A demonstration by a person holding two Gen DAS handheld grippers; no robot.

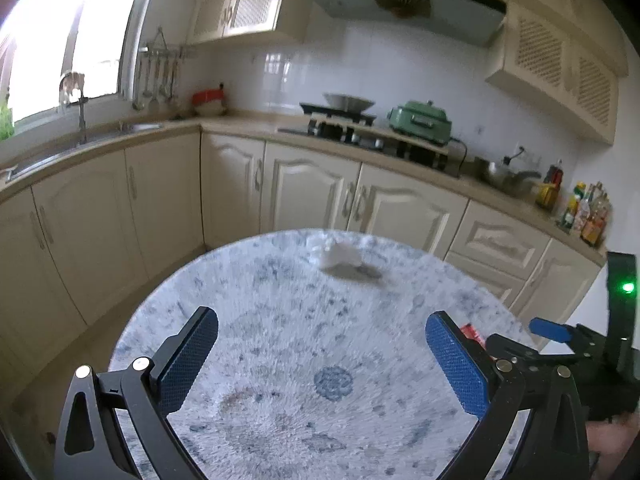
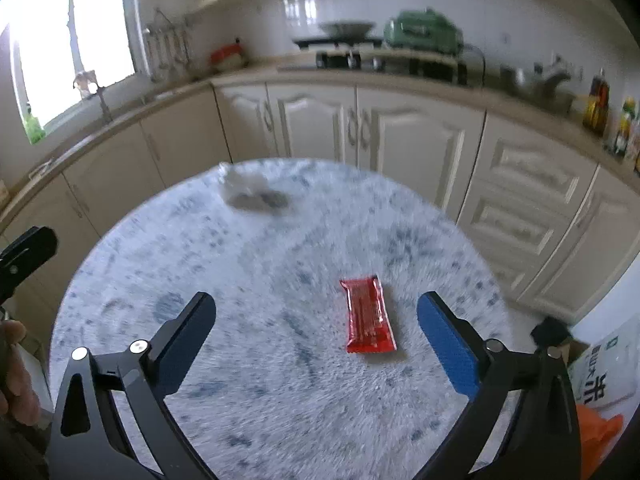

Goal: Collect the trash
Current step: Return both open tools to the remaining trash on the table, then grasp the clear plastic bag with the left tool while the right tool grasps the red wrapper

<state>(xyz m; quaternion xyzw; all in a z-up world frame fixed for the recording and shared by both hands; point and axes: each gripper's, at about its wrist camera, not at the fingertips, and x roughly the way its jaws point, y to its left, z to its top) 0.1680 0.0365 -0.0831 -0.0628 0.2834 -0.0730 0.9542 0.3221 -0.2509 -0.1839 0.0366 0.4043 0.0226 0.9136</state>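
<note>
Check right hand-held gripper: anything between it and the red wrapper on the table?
Nothing visible. The red wrapper lies flat on the round table, just ahead of the open right hand-held gripper, toward its right finger. The crumpled tissue sits far back, out of the path.

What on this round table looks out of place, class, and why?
Two bits of litter lie on the table: a flat red wrapper ahead of the open right gripper, and a crumpled white tissue near the far edge. Both are loose on a top that holds nothing else. Neither is held.
</note>
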